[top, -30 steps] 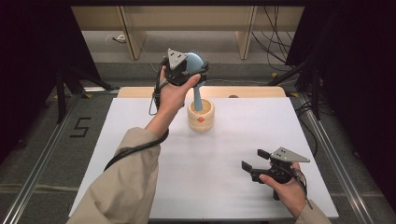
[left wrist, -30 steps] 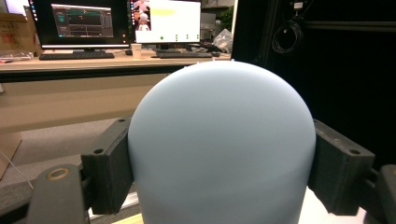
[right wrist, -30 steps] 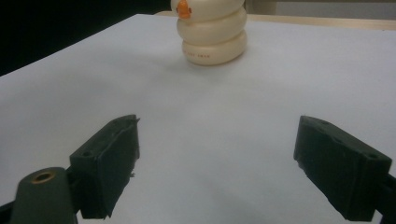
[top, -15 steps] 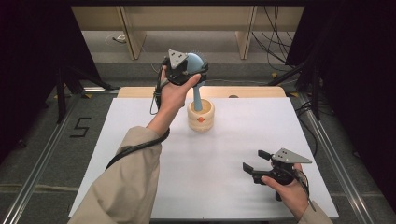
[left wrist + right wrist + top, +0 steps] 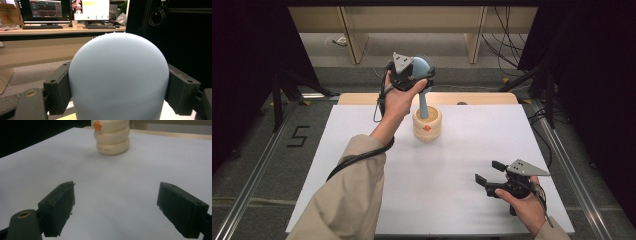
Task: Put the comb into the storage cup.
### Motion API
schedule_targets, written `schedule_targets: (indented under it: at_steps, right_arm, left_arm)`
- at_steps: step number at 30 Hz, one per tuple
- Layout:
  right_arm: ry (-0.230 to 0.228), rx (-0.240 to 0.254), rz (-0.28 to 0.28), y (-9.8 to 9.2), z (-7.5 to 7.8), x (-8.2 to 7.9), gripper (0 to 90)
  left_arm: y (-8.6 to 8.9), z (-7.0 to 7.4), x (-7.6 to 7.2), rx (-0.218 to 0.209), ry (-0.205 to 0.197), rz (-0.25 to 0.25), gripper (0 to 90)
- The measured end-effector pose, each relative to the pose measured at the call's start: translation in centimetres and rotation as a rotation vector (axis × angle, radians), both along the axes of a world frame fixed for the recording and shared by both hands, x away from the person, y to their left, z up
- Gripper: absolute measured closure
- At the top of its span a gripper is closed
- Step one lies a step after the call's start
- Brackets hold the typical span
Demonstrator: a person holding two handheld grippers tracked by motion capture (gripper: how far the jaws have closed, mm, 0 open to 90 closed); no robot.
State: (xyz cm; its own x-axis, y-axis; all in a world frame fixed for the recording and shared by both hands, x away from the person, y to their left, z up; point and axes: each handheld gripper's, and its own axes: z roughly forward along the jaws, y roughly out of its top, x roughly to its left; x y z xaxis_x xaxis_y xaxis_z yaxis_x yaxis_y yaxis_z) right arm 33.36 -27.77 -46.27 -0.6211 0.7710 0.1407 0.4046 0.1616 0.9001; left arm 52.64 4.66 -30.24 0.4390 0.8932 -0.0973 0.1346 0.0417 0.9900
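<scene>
L gripper (image 5: 418, 75): raised above far-centre of table, jaws clamped on rounded head of blue brush; in L gripper view both black pads press flat vs the dome's sides, one each side.
L grip detail: grey 3-cornered plate on top, cable trails down along forearm; beige sleeve comes in from bottom-left of high view.
Blue brush (image 5: 117, 80): pale blue, smooth dome head, held at gripper; narrow handle (image 5: 424, 105) runs down from head, approx upright, slight tilt, lower end inside the holder's opening. Can't tell if tip touches holder bottom.
Holder (image 5: 427, 125): cream, ribbed/stacked-ring shape, small orange mark on front, stands upright on white table top, far-centre, directly under L gripper. Same holder in R gripper view (image 5: 112, 138), far end, orange mark top-left of it.
R gripper (image 5: 493, 175): near-right of table, low over surface, jaws apart, nothing btwn them; R gripper view has both pads wide w/ bare white table in the gap. Points toward holder, well apart from it.
R hand (image 5: 524, 202): wraps gripper body from below-right, near table's front edge.
Table (image 5: 362, 150): white sheet top, wooden strip along far edge.
Bkgd: desk w/ monitors (image 5: 47, 10) + keyboard behind the dome in L gripper view; black curtain at right; floor mark "5" (image 5: 298, 136) left of table.
</scene>
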Motion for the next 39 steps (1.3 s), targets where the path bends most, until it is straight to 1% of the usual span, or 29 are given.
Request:
schedule_targets:
  at_steps: [5,26,39]
  right_arm:
    - [0.001,-0.001,0.001,0.01,-0.03,0.00,15.6]
    - [0.000,-0.001,-0.003,-0.06,0.00,0.00,15.5]
    - [-0.001,0.000,-0.002,-0.05,-0.03,0.02,15.5]
  left_arm:
    - [-0.03,-0.16,0.10,0.007,-0.003,-0.001,19.5]
    - [-0.15,-0.37,0.18,0.007,-0.009,-0.003,19.6]
    - [-0.18,-0.71,0.21,0.011,-0.006,-0.004,19.5]
